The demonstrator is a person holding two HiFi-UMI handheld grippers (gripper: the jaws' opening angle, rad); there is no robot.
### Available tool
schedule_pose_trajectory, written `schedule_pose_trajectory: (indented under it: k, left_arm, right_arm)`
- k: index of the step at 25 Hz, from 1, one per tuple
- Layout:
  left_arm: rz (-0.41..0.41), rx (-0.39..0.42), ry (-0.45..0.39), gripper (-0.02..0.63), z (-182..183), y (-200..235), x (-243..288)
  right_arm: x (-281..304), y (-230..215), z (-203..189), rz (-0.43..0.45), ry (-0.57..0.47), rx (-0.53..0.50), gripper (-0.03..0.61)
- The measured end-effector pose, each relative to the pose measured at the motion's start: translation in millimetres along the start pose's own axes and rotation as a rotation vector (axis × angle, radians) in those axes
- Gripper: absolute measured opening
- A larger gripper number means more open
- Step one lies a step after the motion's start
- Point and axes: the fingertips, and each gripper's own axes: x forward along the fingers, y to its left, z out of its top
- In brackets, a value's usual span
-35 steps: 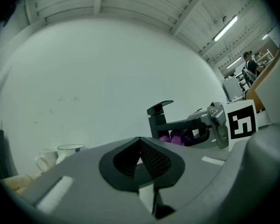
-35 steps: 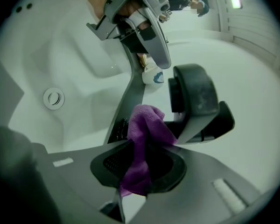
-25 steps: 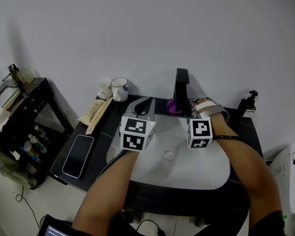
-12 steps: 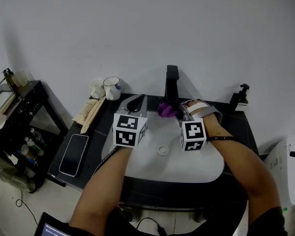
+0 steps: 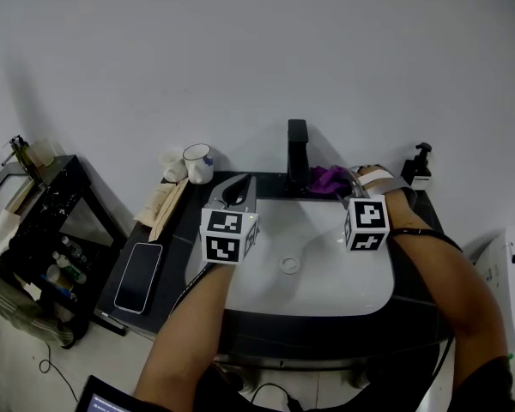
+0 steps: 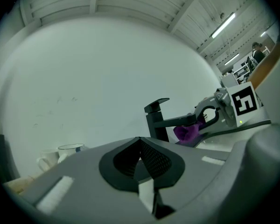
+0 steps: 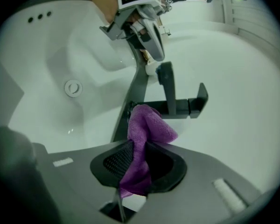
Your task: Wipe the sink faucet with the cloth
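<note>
The black faucet (image 5: pixel 298 150) stands at the back of the white sink (image 5: pixel 343 283). My right gripper (image 5: pixel 347 187) is shut on a purple cloth (image 5: pixel 329 178) just right of the faucet's base. In the right gripper view the cloth (image 7: pixel 149 125) hangs out of the gripper (image 7: pixel 135 171), its tip by the foot of the faucet (image 7: pixel 177 104); contact is unclear. My left gripper (image 5: pixel 239 190) hovers over the sink's left rim, shut and empty. From the left gripper (image 6: pixel 140 158) I see the faucet (image 6: pixel 157 121), the cloth (image 6: pixel 186 132) and the right gripper (image 6: pixel 209 115).
A mug (image 5: pixel 197 163) and a smaller cup stand back left on the dark counter, with a phone (image 5: pixel 139 275) lying nearer. A soap dispenser (image 5: pixel 418 168) stands back right. A cluttered black shelf (image 5: pixel 34 221) is at the left. The drain (image 5: pixel 290 265) sits mid-basin.
My right gripper has carried the purple cloth from the faucet's left front round to its right side. The left gripper has stayed over the sink's left rim.
</note>
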Motion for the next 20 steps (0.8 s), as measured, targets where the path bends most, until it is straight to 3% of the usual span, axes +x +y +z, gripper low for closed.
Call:
schedule_pose_trajectory:
  k: [6, 11, 20]
  left_arm:
    - [0.002, -0.012, 0.0, 0.018, -1, 2, -1]
    - [0.003, -0.02, -0.001, 0.017, -2, 3, 3]
    - [-0.019, -0.023, -0.013, 0.017, 1, -2, 7]
  right_arm:
    - [13, -68, -33, -0.067, 0.07, 0.054, 0.081]
    - [19, -118, -29, -0.126, 0.079, 0.062, 0.081]
    - [49, -103, 13, -0.077, 0.037, -0.135, 0.082]
